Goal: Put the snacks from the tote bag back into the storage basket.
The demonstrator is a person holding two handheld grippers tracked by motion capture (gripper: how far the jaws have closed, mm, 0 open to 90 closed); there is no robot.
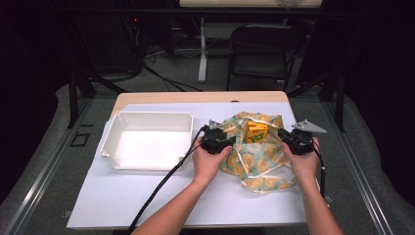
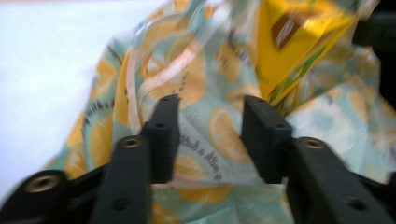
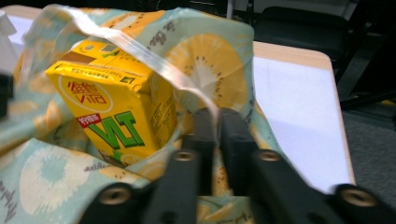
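Holding the bag (image 3: 210,60) rim pinched in the right gripper (image 3: 217,122), left gripper (image 2: 210,121) half-open; grab the opposite rim before lifting out the yellow carton (image 3: 112,112).

Parted jaws over lemon-print bag (image 2: 205,112), yellow carton (image 2: 292,42) beyond.

Count of things on the table

There are two grippers, the left gripper (image 1: 221,137) and the right gripper (image 1: 286,137), and one bag (image 1: 254,161) between them. One yellow carton (image 1: 256,131) stands in the bag, and one white tray (image 1: 147,142) lies to the left of the left gripper.
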